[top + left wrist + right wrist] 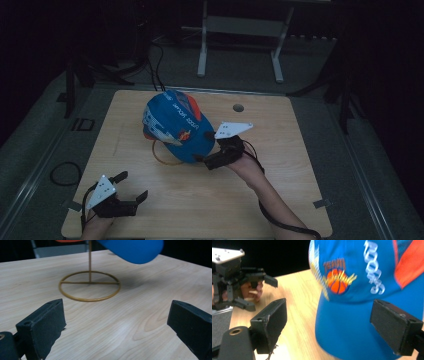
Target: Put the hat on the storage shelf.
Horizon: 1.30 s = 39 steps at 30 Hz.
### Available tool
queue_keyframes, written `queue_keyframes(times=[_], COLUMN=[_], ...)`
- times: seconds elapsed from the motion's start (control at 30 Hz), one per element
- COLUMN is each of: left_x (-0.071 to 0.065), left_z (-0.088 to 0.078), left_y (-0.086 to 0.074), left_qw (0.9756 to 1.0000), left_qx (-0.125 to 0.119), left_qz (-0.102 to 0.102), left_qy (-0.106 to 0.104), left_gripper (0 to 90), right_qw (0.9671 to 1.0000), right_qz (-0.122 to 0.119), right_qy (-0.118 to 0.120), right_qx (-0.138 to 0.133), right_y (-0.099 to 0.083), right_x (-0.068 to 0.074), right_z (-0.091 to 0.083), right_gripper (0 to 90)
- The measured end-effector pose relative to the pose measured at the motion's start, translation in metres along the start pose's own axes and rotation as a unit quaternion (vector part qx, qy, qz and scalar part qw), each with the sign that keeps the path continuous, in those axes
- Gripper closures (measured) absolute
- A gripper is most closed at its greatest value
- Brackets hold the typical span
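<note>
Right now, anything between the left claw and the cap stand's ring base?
Nothing: the left gripper view shows bare table between the open left claw and the ring base.

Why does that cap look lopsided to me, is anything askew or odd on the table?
The blue cap hangs tilted on its thin gold wire stand, brim sloping down toward the open right tongs, well off-centre over the ring base. Nothing looks spilled or damaged on the wooden table.
</note>
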<state>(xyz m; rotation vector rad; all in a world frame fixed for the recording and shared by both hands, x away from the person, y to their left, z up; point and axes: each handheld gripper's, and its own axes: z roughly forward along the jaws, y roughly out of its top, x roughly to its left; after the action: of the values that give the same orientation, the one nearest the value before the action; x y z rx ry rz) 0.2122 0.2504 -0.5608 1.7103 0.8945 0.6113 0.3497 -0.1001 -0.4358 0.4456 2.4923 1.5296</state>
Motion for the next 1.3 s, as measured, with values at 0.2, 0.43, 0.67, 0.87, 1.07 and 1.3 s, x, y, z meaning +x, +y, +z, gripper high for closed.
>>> queue_keyframes(times=[0.2, 0.43, 0.67, 0.87, 1.07, 1.3], left_x=[0.000, 0.000, 0.000, -0.001, -0.001, -0.002], left_z=[0.001, 0.001, 0.002, 0.001, 0.003, 0.003], left_y=[0.000, -0.001, -0.001, -0.001, -0.002, -0.002], left_qw=[0.9999, 0.9999, 0.9999, 0.9999, 0.9999, 0.9999], left_qx=[0.001, 0.001, 0.001, -0.002, 0.003, 0.003], left_qz=[-0.002, -0.002, -0.004, -0.001, -0.002, -0.001], left_qy=[-0.011, -0.012, -0.012, -0.013, -0.015, -0.017], left_gripper=[2.0, 2.0, 2.0, 2.0, 2.0, 2.0], right_qw=[0.9997, 0.9996, 0.9998, 0.9998, 0.9996, 0.9992], right_qz=[0.007, 0.017, 0.011, 0.018, 0.012, 0.028], right_qy=[0.004, 0.009, 0.007, 0.001, -0.005, -0.014], right_qx=[0.022, 0.019, 0.013, 0.009, 0.025, 0.024], right_y=[-0.022, -0.049, -0.065, -0.082, -0.098, -0.115], right_x=[0.004, 0.007, 0.014, 0.016, 0.017, 0.013], right_z=[0.003, 0.005, -0.002, -0.009, -0.017, -0.026], right_gripper=[14.2, 14.2, 13.9, 13.8, 13.9, 13.9])
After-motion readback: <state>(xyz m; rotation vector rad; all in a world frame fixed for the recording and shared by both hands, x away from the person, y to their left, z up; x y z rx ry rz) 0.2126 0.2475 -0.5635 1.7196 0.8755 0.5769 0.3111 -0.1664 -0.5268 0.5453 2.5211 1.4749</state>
